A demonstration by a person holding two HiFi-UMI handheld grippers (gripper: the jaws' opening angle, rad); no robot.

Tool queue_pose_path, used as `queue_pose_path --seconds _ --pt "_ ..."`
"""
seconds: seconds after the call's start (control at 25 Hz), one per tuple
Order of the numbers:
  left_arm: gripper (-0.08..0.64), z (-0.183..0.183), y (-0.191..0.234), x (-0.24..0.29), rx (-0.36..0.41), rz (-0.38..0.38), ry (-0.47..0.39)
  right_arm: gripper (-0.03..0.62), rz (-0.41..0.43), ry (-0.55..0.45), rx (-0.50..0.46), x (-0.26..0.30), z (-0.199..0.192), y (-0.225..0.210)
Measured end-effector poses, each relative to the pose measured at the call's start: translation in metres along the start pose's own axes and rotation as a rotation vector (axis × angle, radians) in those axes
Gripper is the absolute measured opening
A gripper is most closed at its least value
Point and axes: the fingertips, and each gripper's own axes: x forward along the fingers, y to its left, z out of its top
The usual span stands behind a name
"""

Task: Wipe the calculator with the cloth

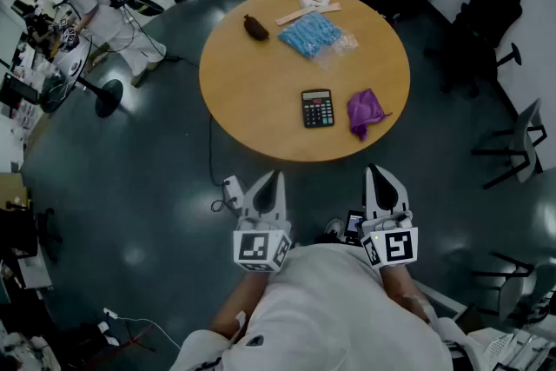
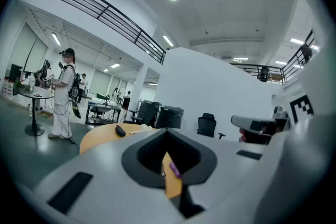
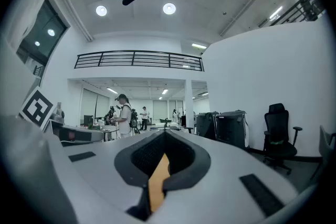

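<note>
At the far left of my head view a person in white clothing [image 1: 97, 11] stands on the glossy dark floor [image 1: 130, 187], well away from the work. The round desk with a smooth tan wooden top [image 1: 252, 100] fills the middle. On its far side, from left to right, I see a small dark brown oblong lump [image 1: 255, 27], then a crinkly clear plastic bag with blue knobbly contents [image 1: 314, 35], with a pale flat strip [image 1: 308, 12] just behind it. Nearer to me lies the flat black rectangular calculator [image 1: 317, 108], pale display at its far end and rows of keys below. Just to its right, close but not touching, sits the soft purple cloth [image 1: 365, 111], crumpled into a loose heap near the desk's edge. Both of my tools hover over the floor, short of the desk. The left claw [image 1: 270, 180], smooth grey plastic with a marker cube behind it, has its jaws together on nothing; its own view shows only a thin slit with a sliver of tan desktop and a fleck of purple. The right claw [image 1: 380, 173] is likewise closed and empty, aimed level. At the far right stand black office chairs [image 1: 486, 13] against a white wall.
</note>
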Motion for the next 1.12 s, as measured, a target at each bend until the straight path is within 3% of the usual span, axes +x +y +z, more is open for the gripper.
queue_pose_path --seconds 0.64,1.12 --pt "0.005 -0.008 -0.009 0.005 0.016 0.005 0.035 0.012 0.025 -0.039 0.071 -0.006 0.003 -0.015" --pt "0.006 -0.037 -0.046 0.027 0.011 0.039 0.081 0.014 0.130 -0.008 0.069 -0.001 -0.016 -0.048"
